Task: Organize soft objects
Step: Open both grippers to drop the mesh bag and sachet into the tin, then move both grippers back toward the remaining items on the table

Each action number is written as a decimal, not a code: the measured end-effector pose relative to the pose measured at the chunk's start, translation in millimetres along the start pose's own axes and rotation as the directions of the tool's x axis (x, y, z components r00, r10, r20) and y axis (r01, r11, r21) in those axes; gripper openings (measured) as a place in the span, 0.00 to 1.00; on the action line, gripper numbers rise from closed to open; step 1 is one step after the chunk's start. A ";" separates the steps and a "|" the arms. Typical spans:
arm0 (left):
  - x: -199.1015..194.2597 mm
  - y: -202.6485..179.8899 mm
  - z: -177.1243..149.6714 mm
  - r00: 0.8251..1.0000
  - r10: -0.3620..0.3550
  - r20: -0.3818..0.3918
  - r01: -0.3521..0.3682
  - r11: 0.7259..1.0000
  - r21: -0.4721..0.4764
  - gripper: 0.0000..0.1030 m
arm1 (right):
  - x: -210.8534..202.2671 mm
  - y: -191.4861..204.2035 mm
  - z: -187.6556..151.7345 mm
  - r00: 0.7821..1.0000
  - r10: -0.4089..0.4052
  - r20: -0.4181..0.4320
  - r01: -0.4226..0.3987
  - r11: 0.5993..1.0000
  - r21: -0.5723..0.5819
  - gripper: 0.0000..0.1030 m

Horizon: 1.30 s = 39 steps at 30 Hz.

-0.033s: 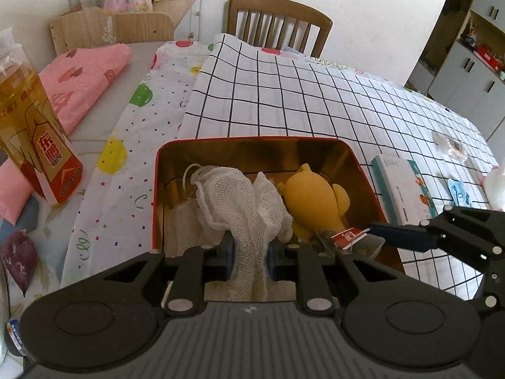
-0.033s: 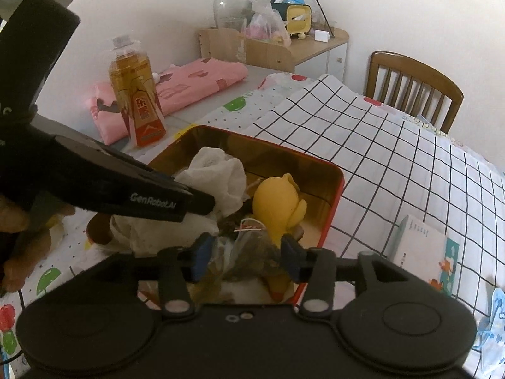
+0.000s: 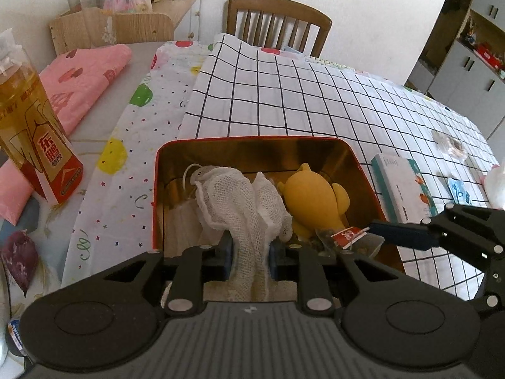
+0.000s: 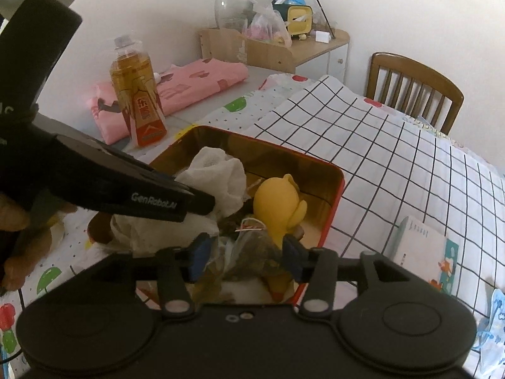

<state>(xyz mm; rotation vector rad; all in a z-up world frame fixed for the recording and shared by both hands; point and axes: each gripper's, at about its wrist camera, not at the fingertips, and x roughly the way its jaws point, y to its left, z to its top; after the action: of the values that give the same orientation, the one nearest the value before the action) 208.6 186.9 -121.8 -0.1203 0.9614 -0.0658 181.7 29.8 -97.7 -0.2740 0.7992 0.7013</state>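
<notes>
A red tin box (image 3: 359, 161) with a gold inside sits on the checked cloth. In it lie a white mesh cloth (image 3: 243, 202) and a yellow soft toy (image 3: 312, 202). My left gripper (image 3: 250, 257) is shut on the white mesh cloth over the box's near edge. My right gripper (image 4: 244, 254) is open around a clear packet of dried bits with a red tag (image 4: 252, 246), low in the box beside the toy (image 4: 279, 202). The right gripper's finger and the packet (image 3: 350, 240) also show in the left wrist view. The box (image 4: 334, 183) and the cloth (image 4: 221, 170) also show in the right wrist view.
A bottle of amber drink (image 3: 28, 126) stands left of the box, by a folded pink cloth (image 3: 85, 79). A white and teal booklet (image 3: 404, 186) lies right of the box. A wooden chair (image 3: 277, 25) stands at the far edge. A dark purple pouch (image 3: 19, 259) lies near left.
</notes>
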 end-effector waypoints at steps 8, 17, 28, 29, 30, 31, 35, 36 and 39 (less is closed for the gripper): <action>-12.0 -1.9 -2.6 0.999 0.002 0.032 -0.003 1.000 0.010 0.67 | -13.2 -0.7 0.5 1.000 0.013 0.019 -0.013 1.000 -0.005 0.58; -35.9 -10.7 -3.1 0.997 0.013 0.071 -0.015 1.000 0.022 0.67 | -43.1 -13.2 -1.5 0.998 0.033 0.061 -0.034 0.999 0.025 0.67; -74.7 -49.8 2.2 0.988 0.003 0.157 -0.012 0.998 0.057 0.77 | -92.5 -44.0 -7.4 0.989 0.023 0.145 -0.035 0.996 0.079 0.77; -77.6 -55.5 2.6 0.986 0.000 0.165 -0.010 0.998 0.060 0.78 | -97.1 -47.2 -8.3 0.988 0.023 0.151 -0.036 0.996 0.087 0.78; -80.2 -61.6 3.0 0.985 -0.004 0.173 -0.007 0.998 0.064 0.78 | -102.5 -50.9 -9.3 0.987 0.025 0.160 -0.041 0.995 0.094 0.79; -81.8 -67.1 3.0 0.984 -0.008 0.178 -0.005 0.998 0.069 0.78 | -108.4 -55.2 -10.4 0.985 0.028 0.170 -0.046 0.994 0.102 0.81; -86.4 -90.6 3.7 0.981 -0.028 0.191 0.013 0.997 0.080 0.79 | -129.7 -69.8 -15.6 0.979 0.016 0.202 -0.039 0.993 0.111 0.84; -87.4 -96.2 4.0 0.980 -0.037 0.194 0.022 0.996 0.081 0.79 | -134.9 -74.0 -17.3 0.978 0.010 0.209 -0.034 0.993 0.111 0.84; -89.3 -115.3 6.1 0.977 -0.066 0.201 0.049 0.995 0.089 0.82 | -150.1 -87.8 -24.7 0.975 -0.005 0.223 -0.023 0.992 0.120 0.88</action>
<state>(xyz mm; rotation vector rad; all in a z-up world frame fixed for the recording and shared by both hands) 162.3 82.9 -30.5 -0.0761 0.7486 -0.1447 153.0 -117.7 -6.9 -0.0781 0.6257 0.6756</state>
